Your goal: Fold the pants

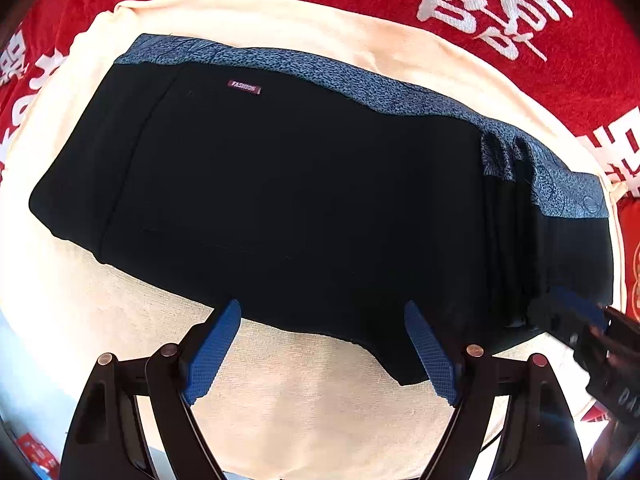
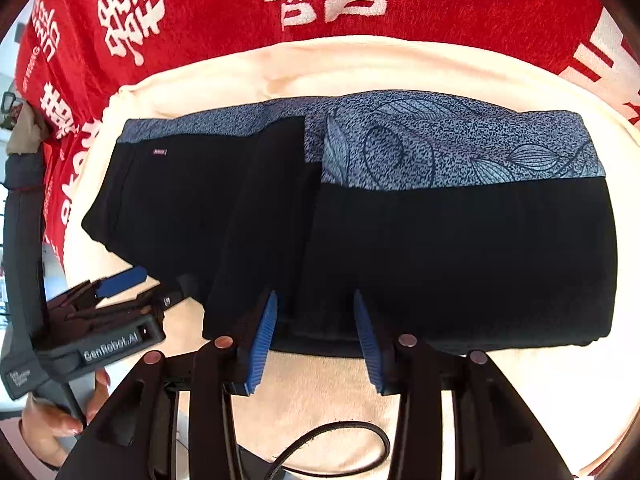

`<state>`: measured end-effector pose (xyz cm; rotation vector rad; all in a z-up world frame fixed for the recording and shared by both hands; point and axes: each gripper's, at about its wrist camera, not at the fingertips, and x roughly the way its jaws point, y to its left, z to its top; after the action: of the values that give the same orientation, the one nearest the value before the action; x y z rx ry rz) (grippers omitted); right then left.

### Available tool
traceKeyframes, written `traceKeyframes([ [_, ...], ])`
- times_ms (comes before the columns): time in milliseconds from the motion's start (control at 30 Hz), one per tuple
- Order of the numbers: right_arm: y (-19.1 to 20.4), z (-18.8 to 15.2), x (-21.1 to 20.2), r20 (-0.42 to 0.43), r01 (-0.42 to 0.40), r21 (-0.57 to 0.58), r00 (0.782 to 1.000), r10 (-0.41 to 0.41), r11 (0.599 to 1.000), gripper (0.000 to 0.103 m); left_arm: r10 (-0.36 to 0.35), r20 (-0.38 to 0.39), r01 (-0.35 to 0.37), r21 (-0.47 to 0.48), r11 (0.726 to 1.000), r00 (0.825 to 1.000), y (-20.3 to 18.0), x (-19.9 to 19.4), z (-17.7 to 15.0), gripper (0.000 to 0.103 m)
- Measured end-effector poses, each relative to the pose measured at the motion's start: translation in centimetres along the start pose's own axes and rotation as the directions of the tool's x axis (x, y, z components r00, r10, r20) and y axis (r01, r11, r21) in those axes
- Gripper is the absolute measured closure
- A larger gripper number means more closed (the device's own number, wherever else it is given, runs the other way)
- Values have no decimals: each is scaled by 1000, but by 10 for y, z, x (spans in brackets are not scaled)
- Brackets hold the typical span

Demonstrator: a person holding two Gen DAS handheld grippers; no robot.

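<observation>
Black pants [image 1: 300, 180] with a blue patterned waistband [image 1: 360, 80] lie folded into a long bundle on a cream towel [image 1: 300, 400]. A small "FASHION" label [image 1: 244, 87] shows near the left end. My left gripper [image 1: 322, 312] points down at the bundle's near edge, wide open, its blue pads [image 1: 216, 348] either side of the hem with nothing pinched. In the right wrist view the pants [image 2: 440, 260] have one layer folded over the left part. My right gripper [image 2: 316, 320] stands partly open over the near edge; black cloth lies between the pads and is not pressed.
A red cloth [image 2: 220, 20] with white characters lies under the towel [image 2: 320, 392] and around it. The left gripper [image 2: 140, 288], held by a hand [image 2: 52, 420], shows at lower left of the right wrist view. The right gripper [image 1: 580, 312] shows at the right edge of the left wrist view. A black cable [image 2: 340, 440] loops below.
</observation>
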<state>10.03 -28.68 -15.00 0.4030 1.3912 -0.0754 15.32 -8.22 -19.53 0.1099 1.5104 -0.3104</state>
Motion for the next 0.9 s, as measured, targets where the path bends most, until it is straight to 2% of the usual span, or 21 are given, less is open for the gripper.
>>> traceKeyframes([
  [233, 23, -7, 9, -20, 83, -101, 996, -85, 991, 35, -27, 5, 27, -42, 999, 1000, 22, 1, -1, 18],
  [267, 26, -7, 12, -22, 95, -119, 995, -98, 988, 33, -31, 6, 32, -46, 998, 999, 45, 2, 0, 18],
  [333, 34, -9, 15, -21, 130, -155, 991, -135, 979, 29, -39, 8, 40, -61, 997, 999, 58, 2, -1, 18],
  [433, 45, -14, 16, -24, 180, -208, 982, -189, 961, 28, -56, 15, 57, -83, 995, 998, 84, 2, -4, 18],
  [533, 51, -19, 14, -28, 185, -219, 980, -196, 958, 27, -81, 32, 84, -110, 990, 996, 108, -3, -8, 18],
  [633, 51, -23, 15, -57, 148, -204, 985, -163, 968, 26, -102, 70, 113, -168, 979, 992, 139, -6, -8, 18],
  [700, 48, -26, 23, -92, 131, -176, 985, -149, 976, 26, -103, 84, 119, -205, 972, 991, 162, -6, -8, 18],
  [900, 44, -30, 33, -122, 112, -156, 984, -132, 981, 26, -113, 130, 148, -303, 941, 985, 206, -12, -13, 18],
])
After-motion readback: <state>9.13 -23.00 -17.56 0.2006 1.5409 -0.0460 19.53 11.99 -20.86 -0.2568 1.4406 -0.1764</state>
